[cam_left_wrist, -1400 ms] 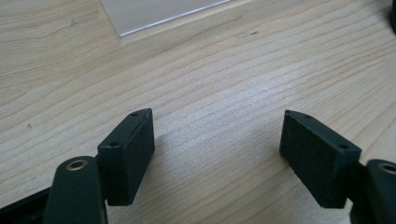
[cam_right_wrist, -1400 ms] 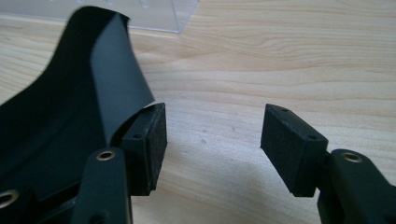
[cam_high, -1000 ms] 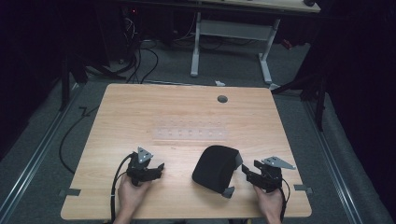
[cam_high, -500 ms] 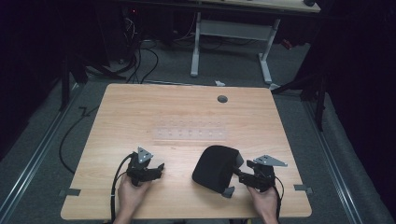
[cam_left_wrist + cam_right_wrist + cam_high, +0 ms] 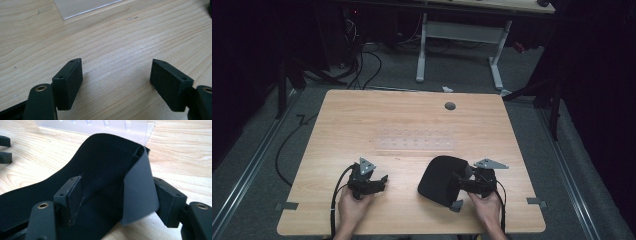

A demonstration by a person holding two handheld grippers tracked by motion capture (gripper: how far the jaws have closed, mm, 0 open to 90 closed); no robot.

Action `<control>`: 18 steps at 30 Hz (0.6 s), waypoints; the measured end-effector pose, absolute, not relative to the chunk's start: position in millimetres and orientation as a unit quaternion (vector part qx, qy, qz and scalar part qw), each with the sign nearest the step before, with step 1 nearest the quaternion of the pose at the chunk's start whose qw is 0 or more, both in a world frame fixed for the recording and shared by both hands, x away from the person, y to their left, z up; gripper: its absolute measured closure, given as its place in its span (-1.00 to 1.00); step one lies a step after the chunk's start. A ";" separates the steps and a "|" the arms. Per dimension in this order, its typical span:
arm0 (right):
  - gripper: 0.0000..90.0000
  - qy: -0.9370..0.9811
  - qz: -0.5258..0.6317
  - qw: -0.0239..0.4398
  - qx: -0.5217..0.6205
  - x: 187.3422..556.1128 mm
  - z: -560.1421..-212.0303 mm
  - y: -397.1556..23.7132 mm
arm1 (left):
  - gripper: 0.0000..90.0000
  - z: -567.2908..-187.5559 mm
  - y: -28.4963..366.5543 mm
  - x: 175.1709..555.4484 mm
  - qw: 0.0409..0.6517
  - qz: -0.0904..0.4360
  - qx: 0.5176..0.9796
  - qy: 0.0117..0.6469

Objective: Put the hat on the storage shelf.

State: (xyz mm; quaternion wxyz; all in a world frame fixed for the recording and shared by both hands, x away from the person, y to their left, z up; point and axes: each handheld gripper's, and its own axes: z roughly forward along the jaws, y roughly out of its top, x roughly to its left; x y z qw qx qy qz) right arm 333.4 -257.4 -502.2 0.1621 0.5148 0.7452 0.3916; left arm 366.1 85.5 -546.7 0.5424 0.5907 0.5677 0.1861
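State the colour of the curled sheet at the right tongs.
Black, with a greyish underside on the sheet; right gripper view shows it best.

A black, thin, flexible sheet of matte material point(image 5: 439, 180), possibly a soft mat or fabric pad, lies on the near right part of the light wooden table point(image 5: 412, 120). Its near right edge is folded up and over, so a flap point(image 5: 140, 192) stands curled above the rest, with a greyer underside showing in the right gripper view. The raised fold sits between the jaws of the right gripper point(image 5: 120, 202), which stand apart on either side of it. The rest of the sheet lies flat, spreading left.
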 end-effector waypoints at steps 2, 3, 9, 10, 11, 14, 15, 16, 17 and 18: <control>-0.34 0.745 0.393 0.160 0.515 335.9 -501.7 -255.5 | -0.41 -546.7 85.5 366.1 0.542 0.186 0.591 0.568; -0.34 0.744 0.396 0.157 0.515 339.0 -502.0 -254.4 | -0.41 -546.7 85.5 366.1 0.543 0.186 0.591 0.568; -0.33 0.742 0.399 0.140 0.520 348.0 -507.6 -253.1 | -0.41 -546.7 85.4 366.1 0.542 0.186 0.590 0.568; -0.33 0.742 0.399 0.140 0.520 348.0 -507.6 -253.1 | -0.41 -546.7 85.4 366.1 0.542 0.186 0.590 0.568; -0.33 0.740 0.402 0.134 0.522 350.0 -509.4 -253.4 | -0.41 -546.7 85.4 366.1 0.542 0.186 0.590 0.568; -0.33 0.738 0.406 0.129 0.523 351.2 -510.4 -253.3 | -0.41 -546.7 85.4 366.1 0.542 0.186 0.590 0.568; -0.33 0.738 0.406 0.128 0.524 351.6 -511.0 -253.0 | -0.41 -546.7 85.4 366.1 0.542 0.186 0.590 0.568; -0.33 0.740 0.406 0.128 0.521 352.5 -511.9 -253.0 | -0.41 -546.7 85.4 366.1 0.542 0.186 0.591 0.568; -0.33 0.741 0.403 0.125 0.522 353.8 -513.8 -252.3 | -0.41 -546.7 85.4 366.1 0.542 0.186 0.591 0.568; -0.33 0.741 0.403 0.125 0.522 353.8 -513.8 -252.3 | -0.41 -546.7 85.4 366.1 0.542 0.186 0.591 0.568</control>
